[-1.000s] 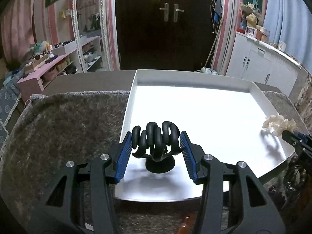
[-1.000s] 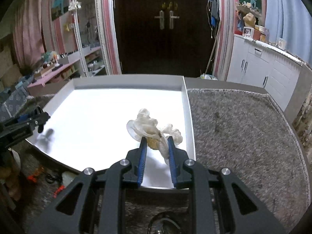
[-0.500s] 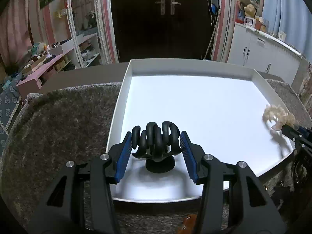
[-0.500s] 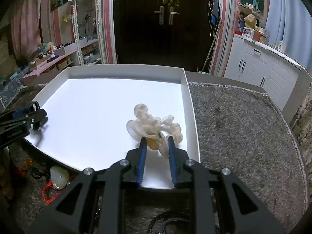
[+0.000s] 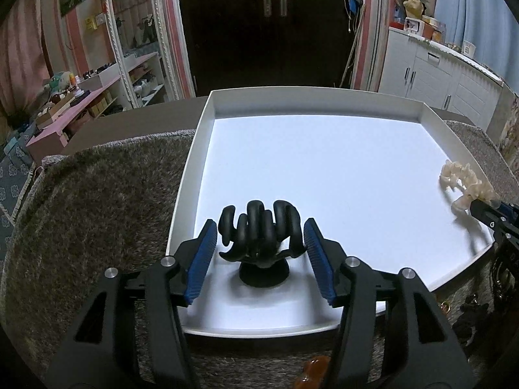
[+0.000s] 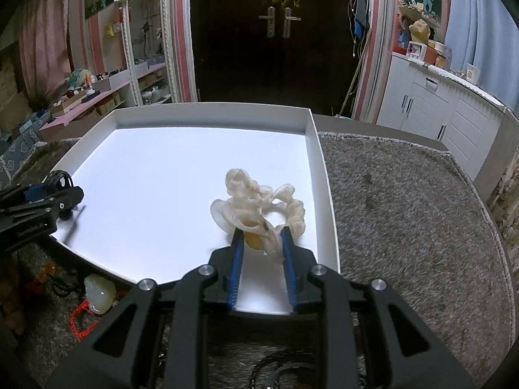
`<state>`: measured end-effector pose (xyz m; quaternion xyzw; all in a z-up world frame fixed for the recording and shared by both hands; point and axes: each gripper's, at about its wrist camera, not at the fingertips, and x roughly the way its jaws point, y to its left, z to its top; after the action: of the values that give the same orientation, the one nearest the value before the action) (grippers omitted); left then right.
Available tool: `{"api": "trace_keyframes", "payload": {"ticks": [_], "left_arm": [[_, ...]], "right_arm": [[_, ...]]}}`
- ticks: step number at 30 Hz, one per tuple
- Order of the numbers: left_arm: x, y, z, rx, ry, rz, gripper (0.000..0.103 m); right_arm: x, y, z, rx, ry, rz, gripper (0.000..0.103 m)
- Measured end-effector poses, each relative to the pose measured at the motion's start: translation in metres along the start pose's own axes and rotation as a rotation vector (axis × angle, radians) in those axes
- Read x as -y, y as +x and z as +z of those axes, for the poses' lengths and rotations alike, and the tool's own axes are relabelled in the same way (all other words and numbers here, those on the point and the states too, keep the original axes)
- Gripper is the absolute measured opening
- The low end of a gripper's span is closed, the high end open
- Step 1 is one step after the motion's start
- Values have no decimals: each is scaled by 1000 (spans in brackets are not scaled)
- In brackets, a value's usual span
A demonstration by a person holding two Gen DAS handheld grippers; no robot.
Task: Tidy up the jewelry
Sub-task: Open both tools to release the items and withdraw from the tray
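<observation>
A black hair claw clip [image 5: 259,233] stands at the near left corner of the white tray [image 5: 292,149]. My left gripper [image 5: 260,223] straddles it and its jaws are opening, with a gap showing beside the left pad. In the right wrist view a cream translucent claw clip [image 6: 256,197] lies low over the tray [image 6: 162,168] near its right wall. My right gripper [image 6: 261,233] is shut on its handle end, the jaws just easing. The left gripper [image 6: 65,194] shows at that view's left edge, and the cream clip [image 5: 464,181] at the left view's right edge.
The tray lies on a grey shaggy rug [image 5: 97,210]. In front of the tray lie an amber piece [image 5: 311,369], a pale pendant on a red cord [image 6: 97,291] and dark beads [image 6: 279,369]. White cabinets [image 6: 447,123] stand far right.
The left jaws have widened away from the black clip, and the left gripper has crept a little forward and down. The right gripper stays on the cream clip in about the same place.
</observation>
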<state>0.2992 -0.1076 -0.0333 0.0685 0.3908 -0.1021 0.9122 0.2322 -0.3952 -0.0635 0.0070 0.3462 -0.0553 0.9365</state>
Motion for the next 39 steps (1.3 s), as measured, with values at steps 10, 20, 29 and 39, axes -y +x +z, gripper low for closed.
{"api": "trace_keyframes", "payload": {"ticks": [10,20,29,39], "left_arm": [[8,-5,0,37,30,4,76],[-5,-55,8,130,6,23,80],[-45,-136,-29,214,8,71,82],[-34,-158,-102,160,30,39,82]], "right_arm": [[-3,-8,-1,39,0,11,47],[8,-58,11,133,26,12,54],[55,-131,-13,193,33,-61,54],[48,-146,-72,132,65,-23,54]]}}
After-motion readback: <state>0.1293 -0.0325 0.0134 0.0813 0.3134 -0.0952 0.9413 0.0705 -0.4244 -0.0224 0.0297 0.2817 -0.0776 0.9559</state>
